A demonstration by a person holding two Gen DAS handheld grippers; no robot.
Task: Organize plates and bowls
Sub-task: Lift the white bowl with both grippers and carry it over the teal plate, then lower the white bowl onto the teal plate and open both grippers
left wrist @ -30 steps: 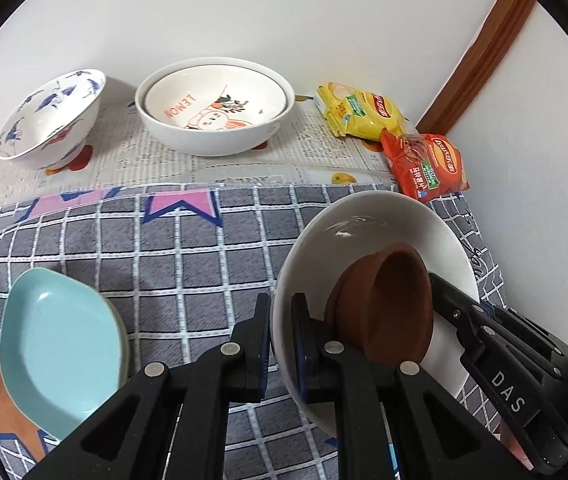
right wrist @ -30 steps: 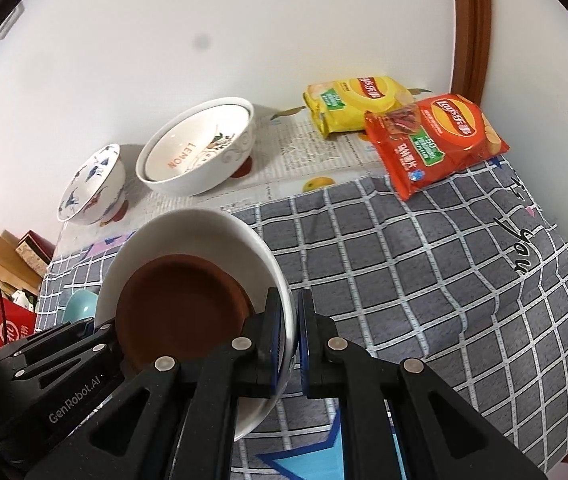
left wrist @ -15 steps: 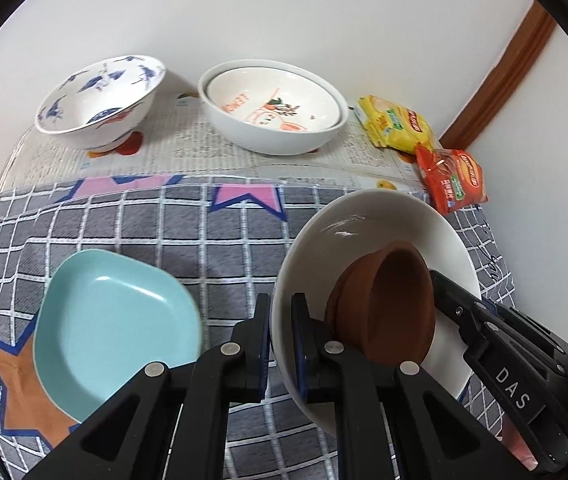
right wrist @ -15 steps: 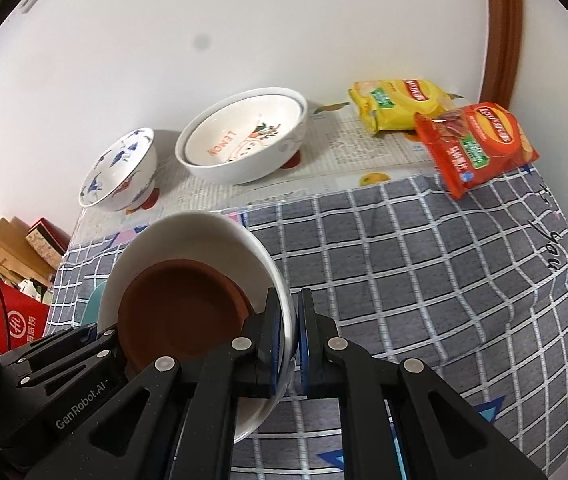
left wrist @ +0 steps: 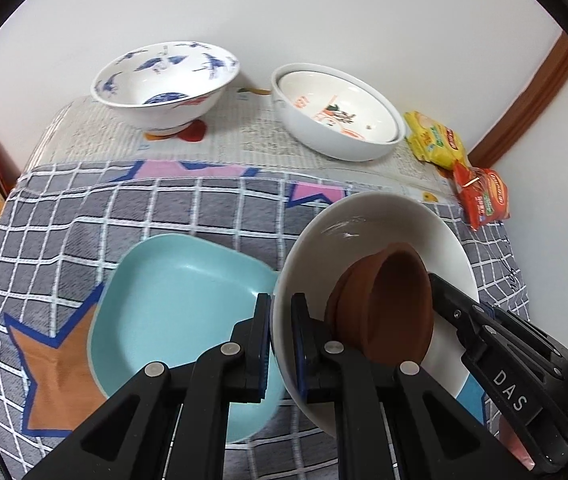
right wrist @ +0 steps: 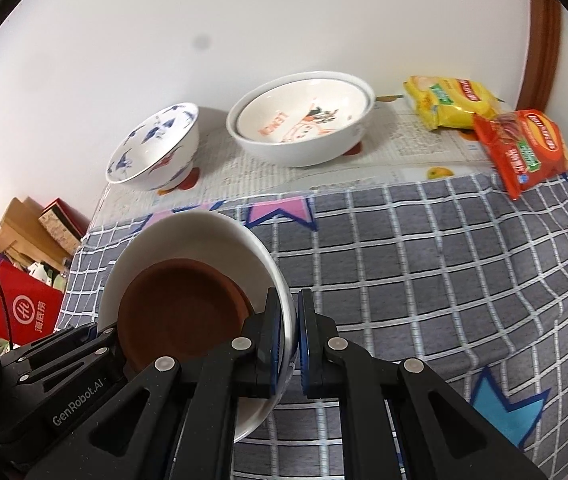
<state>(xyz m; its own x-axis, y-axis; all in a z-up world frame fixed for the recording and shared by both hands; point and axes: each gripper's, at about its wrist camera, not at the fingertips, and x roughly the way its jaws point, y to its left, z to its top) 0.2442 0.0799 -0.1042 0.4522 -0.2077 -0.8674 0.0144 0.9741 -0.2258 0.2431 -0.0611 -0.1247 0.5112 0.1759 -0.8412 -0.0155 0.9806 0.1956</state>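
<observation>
A white plate [left wrist: 368, 236] with a brown clay saucer [left wrist: 388, 304] in it is held above the table. My left gripper [left wrist: 282, 312] is shut on its left rim and my right gripper [right wrist: 292, 316] is shut on its right rim [right wrist: 280, 280]. The saucer [right wrist: 180, 312] also shows in the right wrist view. A light blue square plate [left wrist: 176, 312] lies on the checked cloth just left of and below the held plate. A blue-patterned bowl [left wrist: 164, 80] and a stack of white bowls [left wrist: 336, 116] stand at the back.
Yellow [left wrist: 436, 146] and red [left wrist: 484, 198] snack bags lie at the back right by the wall. Newspaper [left wrist: 244, 136] covers the back of the table. Boxes and a red bag [right wrist: 28, 308] sit beyond the table's left edge.
Both grippers have carried the white plate and saucer leftward; it now hangs right beside the light blue plate. The bowls and snack bags have shifted right in the left wrist view.
</observation>
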